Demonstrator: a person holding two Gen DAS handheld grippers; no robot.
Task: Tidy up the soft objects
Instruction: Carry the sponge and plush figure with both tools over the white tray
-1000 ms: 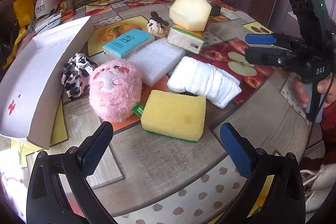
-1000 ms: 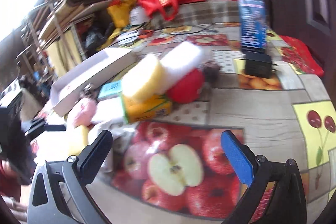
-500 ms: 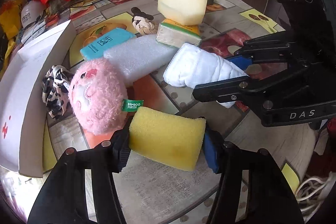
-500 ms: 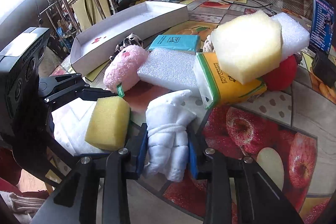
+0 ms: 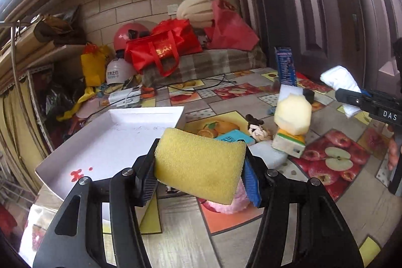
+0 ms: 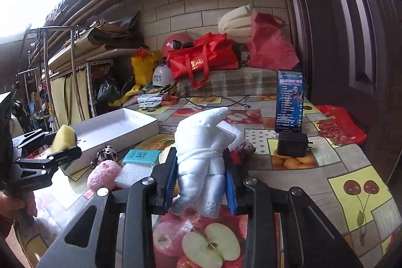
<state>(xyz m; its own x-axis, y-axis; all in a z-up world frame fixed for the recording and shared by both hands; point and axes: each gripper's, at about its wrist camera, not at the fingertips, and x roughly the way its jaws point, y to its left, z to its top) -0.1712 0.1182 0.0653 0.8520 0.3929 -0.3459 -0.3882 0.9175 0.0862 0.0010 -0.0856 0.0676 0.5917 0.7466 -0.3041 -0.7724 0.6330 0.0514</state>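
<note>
Now that both grabbers have squeezed shut and lifted, the left gripper (image 5: pixel 199 176) pinches the yellow sponge (image 5: pixel 199 166) and the right gripper (image 6: pixel 201 183) pinches the rolled white towel (image 6: pixel 201 157), so 2 soft things hang above the table (image 6: pixel 326 192), ready for the white box (image 5: pixel 113 145).

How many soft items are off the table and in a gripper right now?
2. The yellow sponge is clamped in the left gripper, near the white tray. The rolled white towel is clamped in the right gripper. The others lie on the table.
</note>
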